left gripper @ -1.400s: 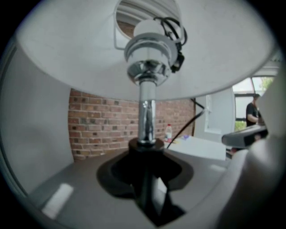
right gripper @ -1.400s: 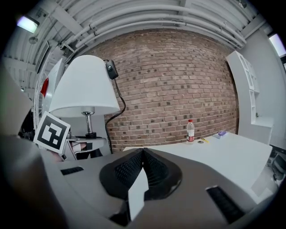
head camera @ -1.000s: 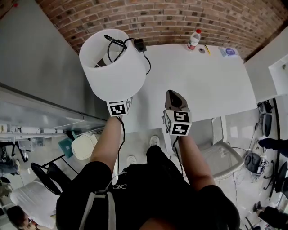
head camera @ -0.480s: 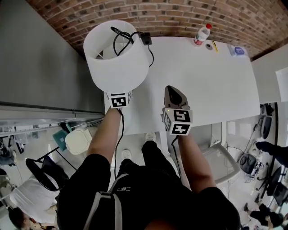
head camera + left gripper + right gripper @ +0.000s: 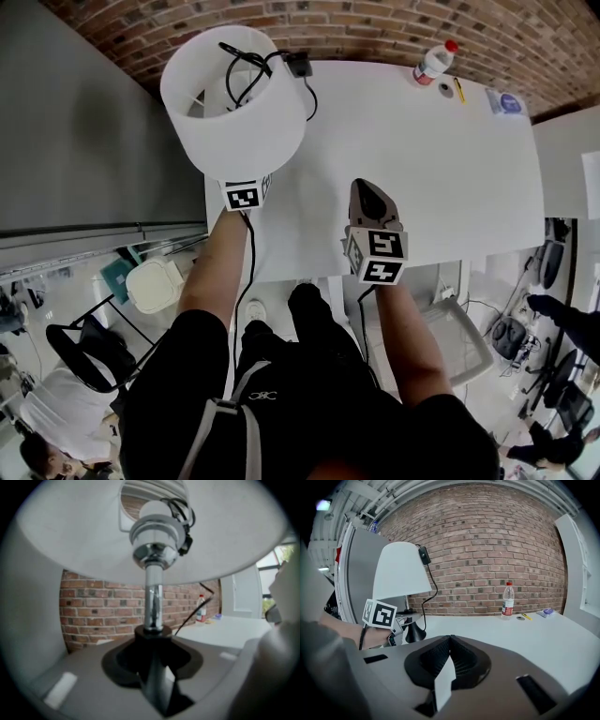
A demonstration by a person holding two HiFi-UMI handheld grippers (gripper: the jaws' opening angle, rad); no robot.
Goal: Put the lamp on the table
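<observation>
The lamp has a white drum shade (image 5: 232, 98), a chrome stem (image 5: 153, 603) and a black base (image 5: 414, 633). Its black cord and plug (image 5: 298, 64) are draped over the top of the shade. I hold it upright over the near-left part of the white table (image 5: 441, 159). My left gripper (image 5: 153, 637) is shut on the stem under the shade, and its marker cube (image 5: 246, 194) shows below the shade. The base is low at the table's left side; whether it touches I cannot tell. My right gripper (image 5: 371, 195) hovers over the table's front edge, shut and holding nothing.
A plastic bottle with a red cap (image 5: 433, 64), a small cap, a yellow pen (image 5: 457, 88) and a bluish round thing (image 5: 508, 102) lie along the far right edge by the brick wall (image 5: 487, 550). A grey panel (image 5: 84, 141) stands left of the table.
The lamp and my left gripper have moved a little farther in over the table. The right gripper has stayed about where it was, still shut.
</observation>
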